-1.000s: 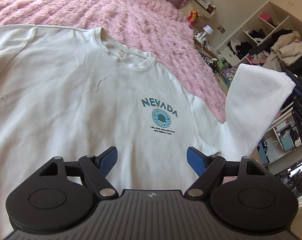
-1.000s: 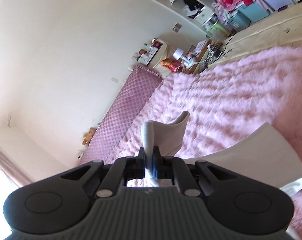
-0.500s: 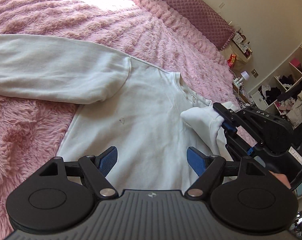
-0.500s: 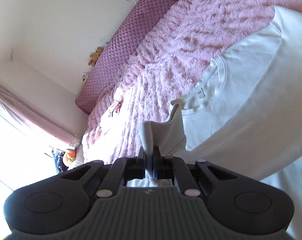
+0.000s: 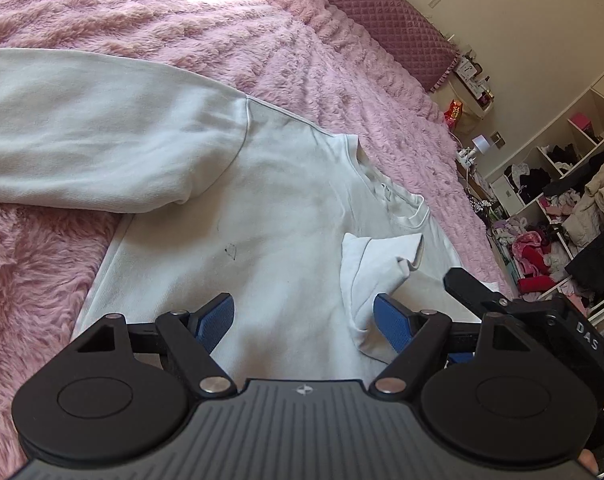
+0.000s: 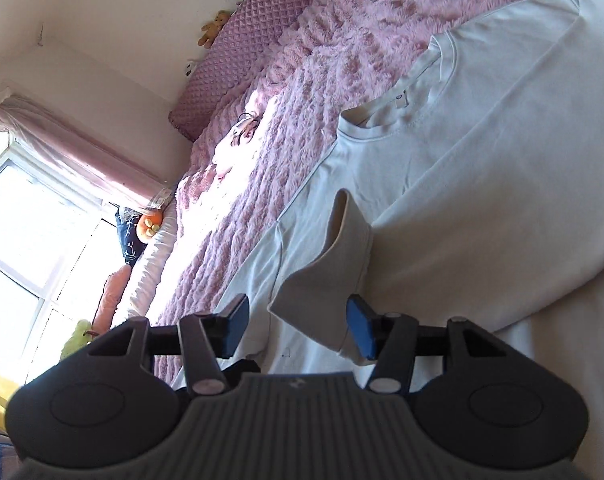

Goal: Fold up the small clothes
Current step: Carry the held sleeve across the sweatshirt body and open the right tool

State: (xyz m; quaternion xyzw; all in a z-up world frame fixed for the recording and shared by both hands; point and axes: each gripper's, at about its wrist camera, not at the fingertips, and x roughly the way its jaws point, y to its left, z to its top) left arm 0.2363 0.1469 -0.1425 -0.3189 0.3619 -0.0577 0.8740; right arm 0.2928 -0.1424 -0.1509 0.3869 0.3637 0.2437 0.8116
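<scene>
Right hand-held gripper [image 6: 297, 326] jaws just opening, cuff [image 6: 334, 272] loose between pads. Left hand-held gripper [image 5: 304, 324] open, empty; spread sleeve [image 5: 101, 132] far left, nearer it.

A plain white cotton sweatshirt [image 5: 285, 240] is spread on a shaggy pink plush blanket [image 5: 261, 40]; a diamond-quilted mauve headboard [image 5: 386, 12] is seen behind.

Black grippers [image 5: 304, 322] — blue ribbed pads [image 5: 215, 320], silver screws, "DAS" mark.

One white sweatshirt [image 5: 269, 216], one pink blanket [image 5: 342, 92], two hand-held grippers: left [image 5: 304, 322], right [image 6: 297, 330].
</scene>
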